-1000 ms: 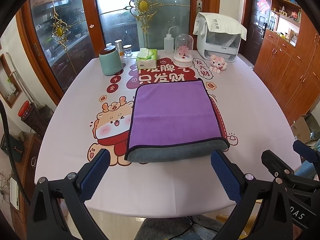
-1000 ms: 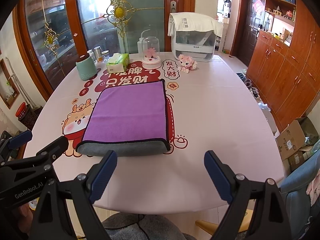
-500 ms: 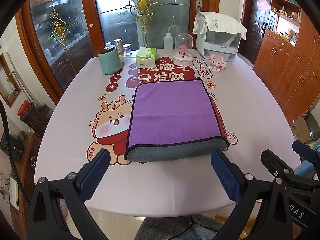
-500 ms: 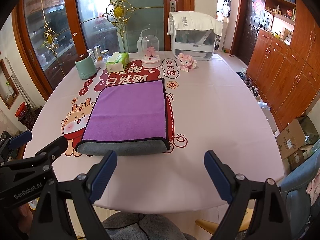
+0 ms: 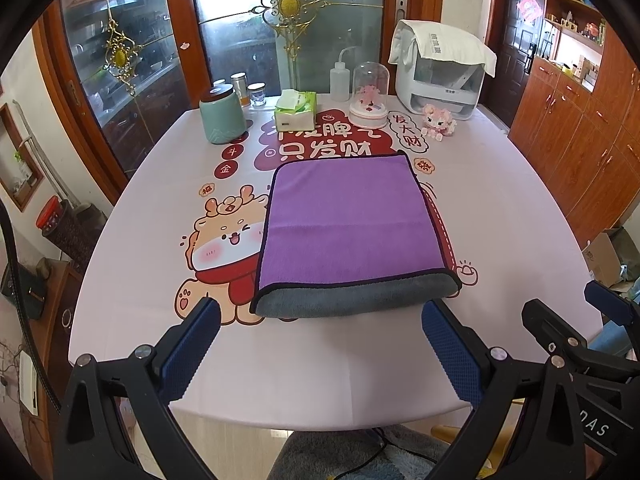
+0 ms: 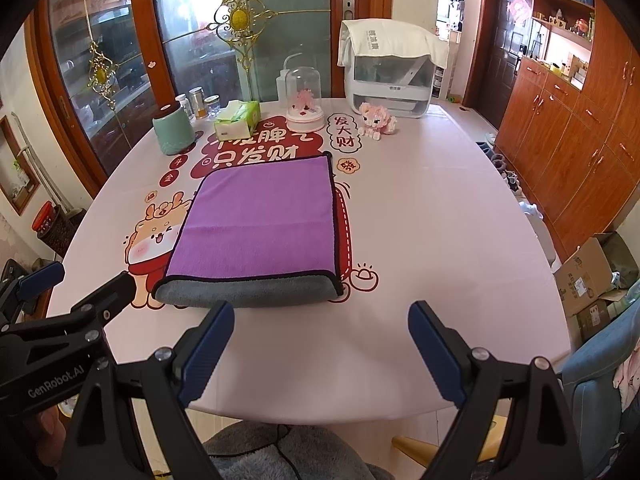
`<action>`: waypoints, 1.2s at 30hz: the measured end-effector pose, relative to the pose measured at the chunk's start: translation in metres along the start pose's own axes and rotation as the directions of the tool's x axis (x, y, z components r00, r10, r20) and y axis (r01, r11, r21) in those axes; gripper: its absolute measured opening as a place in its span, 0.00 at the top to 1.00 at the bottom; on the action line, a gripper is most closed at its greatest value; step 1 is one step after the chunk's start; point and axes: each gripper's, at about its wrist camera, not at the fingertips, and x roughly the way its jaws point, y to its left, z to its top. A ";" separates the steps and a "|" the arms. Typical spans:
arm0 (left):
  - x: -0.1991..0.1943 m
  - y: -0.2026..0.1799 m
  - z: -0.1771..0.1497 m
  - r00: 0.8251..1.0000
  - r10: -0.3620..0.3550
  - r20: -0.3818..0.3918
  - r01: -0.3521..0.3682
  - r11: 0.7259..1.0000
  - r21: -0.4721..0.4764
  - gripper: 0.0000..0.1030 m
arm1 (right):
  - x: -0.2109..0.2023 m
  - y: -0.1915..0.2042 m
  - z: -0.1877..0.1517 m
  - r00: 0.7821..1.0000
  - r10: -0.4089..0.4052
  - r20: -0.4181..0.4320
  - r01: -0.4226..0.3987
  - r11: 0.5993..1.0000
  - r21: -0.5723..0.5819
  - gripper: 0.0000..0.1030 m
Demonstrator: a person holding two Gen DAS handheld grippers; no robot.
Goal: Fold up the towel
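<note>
A purple towel point(image 5: 344, 220) with a grey underside lies folded flat on the pink table; its grey fold faces me. It also shows in the right wrist view point(image 6: 260, 220). My left gripper point(image 5: 320, 344) is open and empty, held back over the table's near edge, short of the towel. My right gripper point(image 6: 322, 348) is open and empty, at the near edge, to the right of the towel's near end. The left gripper's body point(image 6: 60, 328) shows at the left of the right wrist view.
At the table's far end stand a green canister point(image 5: 222, 116), a tissue pack point(image 5: 296, 110), a glass dome point(image 5: 369, 98), a pink toy point(image 5: 438, 122) and a white appliance point(image 5: 440, 72). Wooden cabinets point(image 6: 580, 128) line the right wall. A cardboard box point(image 6: 592, 276) sits on the floor.
</note>
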 end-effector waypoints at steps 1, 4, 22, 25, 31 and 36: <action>0.000 0.000 0.000 1.000 0.000 -0.001 0.000 1.000 -0.001 0.03 | 0.000 0.000 0.000 1.000 0.000 -0.001 0.000 1.000 0.000 0.13; 0.001 0.001 -0.002 1.000 0.001 -0.002 -0.001 1.000 -0.001 0.03 | 0.001 0.000 0.000 1.000 0.000 -0.002 0.000 1.000 -0.001 0.13; 0.003 0.003 -0.005 1.000 0.004 -0.012 -0.004 1.000 -0.006 0.03 | 0.003 0.002 0.000 1.000 0.004 -0.012 -0.004 1.000 -0.006 0.13; 0.003 0.004 -0.007 1.000 0.004 -0.013 -0.004 1.000 -0.008 0.03 | 0.003 0.002 0.000 1.000 0.005 -0.012 -0.005 1.000 -0.007 0.13; 0.004 0.008 -0.009 1.000 0.006 -0.015 -0.006 1.000 -0.010 0.03 | 0.005 0.005 -0.002 1.000 0.009 -0.014 -0.009 1.000 -0.009 0.13; 0.006 0.012 -0.010 1.000 0.005 -0.023 -0.005 1.000 -0.017 0.03 | 0.006 0.007 -0.001 1.000 0.011 -0.019 -0.011 1.000 -0.012 0.13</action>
